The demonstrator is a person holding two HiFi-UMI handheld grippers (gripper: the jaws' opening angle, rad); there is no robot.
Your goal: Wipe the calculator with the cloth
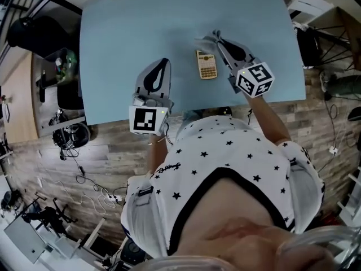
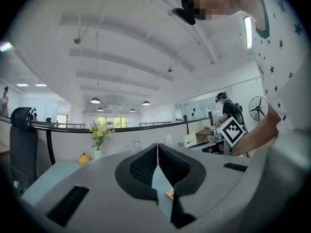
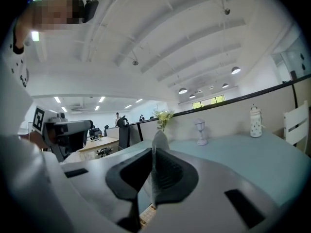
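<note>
1. The right gripper (image 3: 152, 155) is clamping the grey cloth (image 3: 159, 140) between closed jaws. A thin fold is sticking up past the tips, likely so that a loose edge is hanging free to wipe with.
2. The calculator (image 1: 206, 64) is lying flat, keys up, on the light blue table (image 1: 113, 49). It is just beside the right gripper's tips, on the side nearer the other gripper. Judging from this, the cloth is being brought to the calculator and no wiping contact is showing yet.
3. The left gripper (image 1: 162, 65) is sitting well apart from the calculator, nearer the table's front edge. Its jaws are pressed together at the tips with nothing between them. It seems to be idling rather than steadying the calculator, which may slide under the cloth if it is left unheld.
4. Several things are proving hard to make out:
   - Most of the cloth is lying behind the right gripper's body in the head view, so its size and how it is hanging are not showing.
   - I cannot tell whether the cloth is touching the calculator or the table.
   - In both gripper views only a corner of the calculator is peeking out beneath the jaws.
   - The calculator's keys and display are showing too small to read.
   - The person's shirt is covering the table's near edge.
</note>
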